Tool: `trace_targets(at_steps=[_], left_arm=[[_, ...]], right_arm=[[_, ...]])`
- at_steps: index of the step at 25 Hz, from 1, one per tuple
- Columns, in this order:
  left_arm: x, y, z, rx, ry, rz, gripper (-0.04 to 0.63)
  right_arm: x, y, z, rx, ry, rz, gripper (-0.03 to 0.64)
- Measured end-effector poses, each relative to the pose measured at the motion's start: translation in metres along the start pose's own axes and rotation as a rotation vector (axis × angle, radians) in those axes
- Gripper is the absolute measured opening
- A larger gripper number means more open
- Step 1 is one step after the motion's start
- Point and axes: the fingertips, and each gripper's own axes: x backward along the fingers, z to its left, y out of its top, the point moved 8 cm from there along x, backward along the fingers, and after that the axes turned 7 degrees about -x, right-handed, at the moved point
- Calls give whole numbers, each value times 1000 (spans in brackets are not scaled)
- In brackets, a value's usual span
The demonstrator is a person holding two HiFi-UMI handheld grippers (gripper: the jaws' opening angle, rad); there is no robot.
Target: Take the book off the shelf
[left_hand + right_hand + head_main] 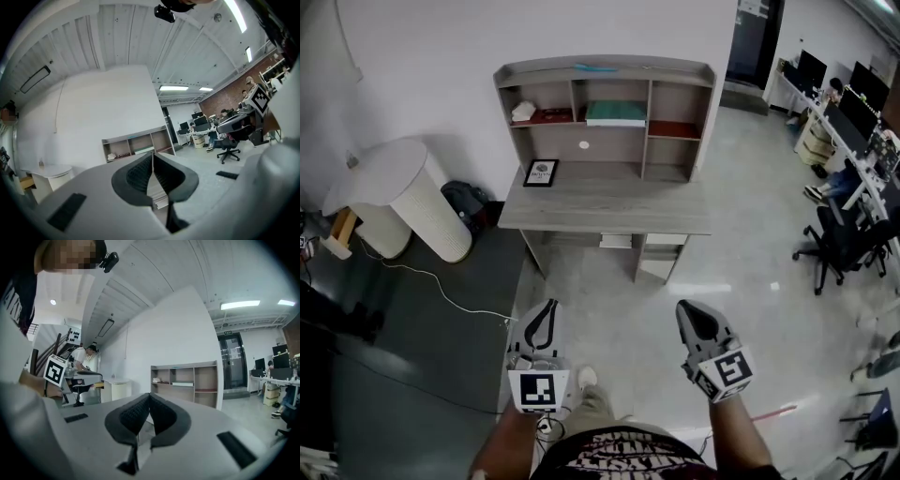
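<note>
A grey desk [605, 208] with a shelf unit [605, 73] stands against the white wall, some way ahead of me. A teal book [616, 113] lies flat in the shelf's middle compartment. It also shows as the book [144, 150] in the left gripper view and as the book [183, 384] in the right gripper view. My left gripper [549, 306] and right gripper [685, 308] are held level above the floor, well short of the desk. Both point toward it. The left gripper [152, 157] has its jaws pressed together with nothing between them. So does the right gripper [149, 397].
A framed picture [541, 172] leans on the desk top at the left. A red item [673, 129] lies in the right compartment and a white object [523, 111] in the left one. A white bin [408, 199], black bag [469, 202] and floor cable [441, 291] are at the left. Office chairs [839, 242] stand at the right.
</note>
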Motion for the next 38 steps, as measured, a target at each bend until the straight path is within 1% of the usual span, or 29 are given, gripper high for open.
trace_targets(at_steps=[3, 7, 16, 23, 27, 31, 33, 38], left_arm=[[-20, -3, 11, -20, -24, -4, 15], [-51, -7, 41, -4, -31, -11, 15], [-117, -31, 96, 2, -77, 1, 15], [-158, -41, 141, 2, -100, -41, 15], [-177, -49, 160, -10, -120, -53, 15], [-186, -61, 174, 42, -122, -22, 15], [-189, -67, 180, 52, -121, -11, 15], [-198, -74, 183, 30, -132, -16, 15]], right_arm=[[-20, 3, -5, 4, -21, 2, 5], [-55, 10, -4, 29, -12, 0, 5], [-130, 19, -12, 10, -58, 7, 5], [-178, 32, -9, 19, -96, -3, 5], [-203, 32, 0, 37, -93, 15, 5], [-218, 29, 9, 53, -68, 60, 4], [-223, 29, 8, 45, -73, 65, 5], [-228, 27, -1, 23, -94, 62, 5]])
